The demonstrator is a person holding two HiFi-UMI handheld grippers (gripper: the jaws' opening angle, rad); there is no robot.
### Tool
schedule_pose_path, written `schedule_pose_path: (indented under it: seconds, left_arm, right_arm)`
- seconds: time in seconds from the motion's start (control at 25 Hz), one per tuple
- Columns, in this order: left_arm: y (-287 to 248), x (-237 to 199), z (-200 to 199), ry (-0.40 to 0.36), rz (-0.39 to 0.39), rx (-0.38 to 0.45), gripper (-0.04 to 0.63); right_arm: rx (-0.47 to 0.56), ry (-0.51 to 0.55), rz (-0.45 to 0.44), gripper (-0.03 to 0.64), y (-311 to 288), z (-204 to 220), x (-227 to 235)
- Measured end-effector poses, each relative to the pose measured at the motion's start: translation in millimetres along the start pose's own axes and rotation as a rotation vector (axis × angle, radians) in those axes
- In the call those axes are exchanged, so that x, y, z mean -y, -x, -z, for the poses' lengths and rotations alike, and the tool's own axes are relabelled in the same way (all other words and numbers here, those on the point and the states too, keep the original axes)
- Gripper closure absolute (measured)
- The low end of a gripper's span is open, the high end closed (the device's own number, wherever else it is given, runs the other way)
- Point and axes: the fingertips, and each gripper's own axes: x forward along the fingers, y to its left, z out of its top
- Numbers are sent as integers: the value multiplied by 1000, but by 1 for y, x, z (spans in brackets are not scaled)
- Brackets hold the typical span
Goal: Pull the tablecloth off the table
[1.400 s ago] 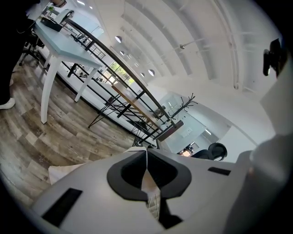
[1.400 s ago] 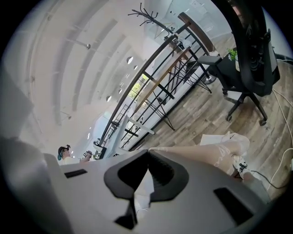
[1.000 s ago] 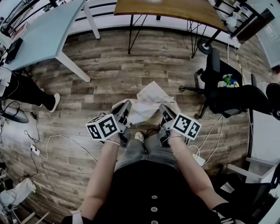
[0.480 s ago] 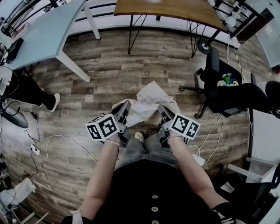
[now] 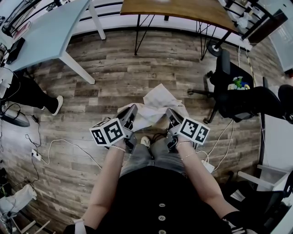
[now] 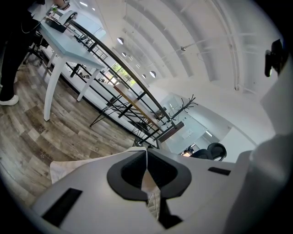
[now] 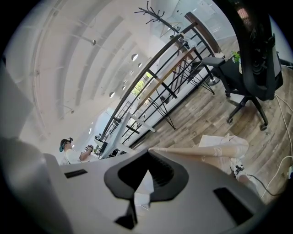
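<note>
From the head view, the left gripper (image 5: 131,113) and right gripper (image 5: 171,114) are held side by side in front of the person's waist. The white tablecloth (image 5: 158,99) is bunched between them and spills toward 12 o'clock, above the wood-plank floor (image 5: 114,77). It lies on no table: the light blue table (image 5: 46,36) stands well apart at 10 o'clock and the wooden table (image 5: 174,9) at 12 o'clock. A black office chair (image 5: 231,89) sits at 3 o'clock. Another person's dark trouser leg and white shoe (image 5: 57,104) show at 9 o'clock, with cables (image 5: 68,146) trailing on the floor near them.

The head view does not show how the jaws stand, but the gripper views do. In the left gripper view the jaws are pressed together with a strip of white cloth pinched in the seam, and a loose edge shows toward 8 o'clock. In the right gripper view the jaws are likewise clamped on the cloth, and a taut fold runs from their tips toward 3 o'clock.

Both gripper views are tilted upward, so they take in the white ceiling, a black railing (image 6: 114,75) and a coat rack (image 7: 155,18), none of which the head view shows. Only the right gripper view catches a distant person in a cap (image 7: 67,153) at 8 o'clock.
</note>
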Motion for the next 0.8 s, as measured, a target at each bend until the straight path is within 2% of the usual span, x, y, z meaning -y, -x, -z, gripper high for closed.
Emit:
schedule_pose_path:
  seconds: [0.8]
  left_arm:
    - [5, 4, 12, -1, -1, -23, 578]
  right_arm:
    - [-8, 20, 11, 589, 0, 7, 0]
